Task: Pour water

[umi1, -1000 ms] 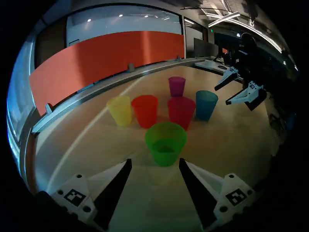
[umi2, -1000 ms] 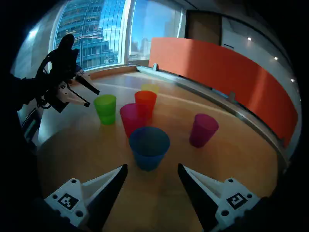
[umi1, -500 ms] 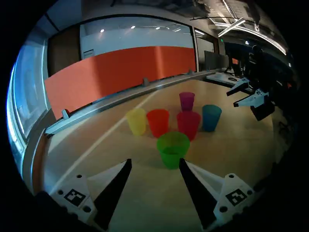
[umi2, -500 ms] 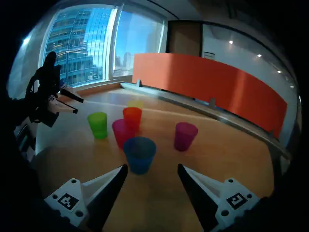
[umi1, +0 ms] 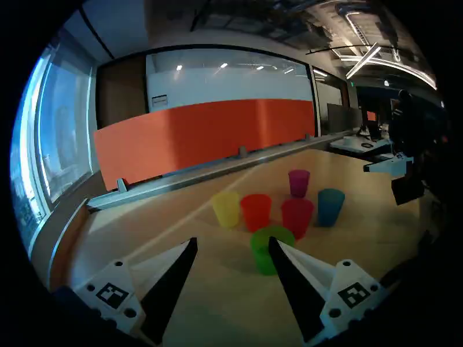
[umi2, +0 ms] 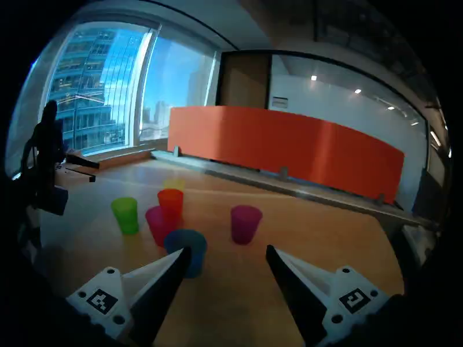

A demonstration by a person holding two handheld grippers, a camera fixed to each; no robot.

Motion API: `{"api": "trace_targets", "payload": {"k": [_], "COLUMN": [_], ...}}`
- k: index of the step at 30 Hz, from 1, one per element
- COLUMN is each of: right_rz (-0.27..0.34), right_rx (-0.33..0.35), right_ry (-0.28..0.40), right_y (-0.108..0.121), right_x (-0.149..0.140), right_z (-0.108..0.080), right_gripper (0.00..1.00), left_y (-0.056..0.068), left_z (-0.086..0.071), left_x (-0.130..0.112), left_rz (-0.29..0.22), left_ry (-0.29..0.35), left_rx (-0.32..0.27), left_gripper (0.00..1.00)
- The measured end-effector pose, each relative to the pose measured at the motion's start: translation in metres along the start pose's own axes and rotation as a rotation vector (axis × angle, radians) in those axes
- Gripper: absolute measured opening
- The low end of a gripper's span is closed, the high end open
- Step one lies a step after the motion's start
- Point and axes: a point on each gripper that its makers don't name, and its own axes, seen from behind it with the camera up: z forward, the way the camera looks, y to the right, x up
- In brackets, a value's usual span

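**Left gripper view.** The left gripper point(umi1: 231, 246) is spread wide with nothing between its fingers. The green cup point(umi1: 267, 248) stands upright on the table point(umi1: 168, 217) just past the tips, at 5 o'clock. Its right side is hidden behind the finger on that side. Beyond it four cups stand close together in a row: the yellow cup point(umi1: 226, 209), orange cup point(umi1: 256, 212), red cup point(umi1: 297, 217) and blue cup point(umi1: 330, 206). The purple cup point(umi1: 299, 183) stands apart at 12 o'clock from the red cup. The right gripper point(umi1: 386, 168) hangs above the table at 3 o'clock. An orange panel point(umi1: 202, 136) runs along the table's far edge.

**Right gripper view.** The right gripper point(umi2: 228, 251) is also wide apart and holds nothing. The blue cup point(umi2: 188, 247) stands just past its tips at 7 o'clock, partly behind a finger. The red cup point(umi2: 158, 224), orange cup point(umi2: 171, 202) and yellow cup point(umi2: 173, 184) recede behind it. The green cup point(umi2: 125, 214) is at 9 o'clock from the red cup. The purple cup point(umi2: 245, 223) stands alone near centre. The left gripper point(umi2: 81, 168) shows dark at 9 o'clock, against the window point(umi2: 116, 98).
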Motion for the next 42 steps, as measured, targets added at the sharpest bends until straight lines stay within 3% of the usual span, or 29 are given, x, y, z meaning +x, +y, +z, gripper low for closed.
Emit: {"api": "trace_targets", "payload": {"k": [6, 12, 18, 24, 30, 42], "right_rz": [0.029, 0.047, 0.06, 0.072, 0.076, 0.138], "right_rx": [-0.104, -0.245, -0.321, -0.361, -0.379, -0.379], "right_ry": [0.059, 0.106, 0.17, 0.232, 0.243, 0.271], "right_y": [0.022, 0.051, 0.064, 0.07, 0.073, 0.082], "right_x": [0.018, 0.033, 0.051, 0.067, 0.065, 0.058], "right_z": [-0.006, -0.013, -0.02, -0.029, -0.03, -0.032], "right_gripper": [1.0, 1.0, 1.0, 1.0, 1.0, 1.0], "left_y": [-0.019, -0.037, -0.047, -0.047, -0.048, -0.048], "left_z": [-0.007, -0.017, -0.024, -0.021, -0.022, -0.015], "left_x": [0.03, 0.046, 0.058, 0.061, 0.065, 0.059], "left_rz": [-0.065, -0.095, -0.134, -0.149, -0.158, -0.118], "left_ry": [0.099, 0.167, 0.226, 0.243, 0.269, 0.269], "left_rx": [0.078, 0.174, 0.234, 0.241, 0.251, 0.295], "left_gripper": [0.91, 0.91, 0.91, 0.91, 0.91, 0.91]}}
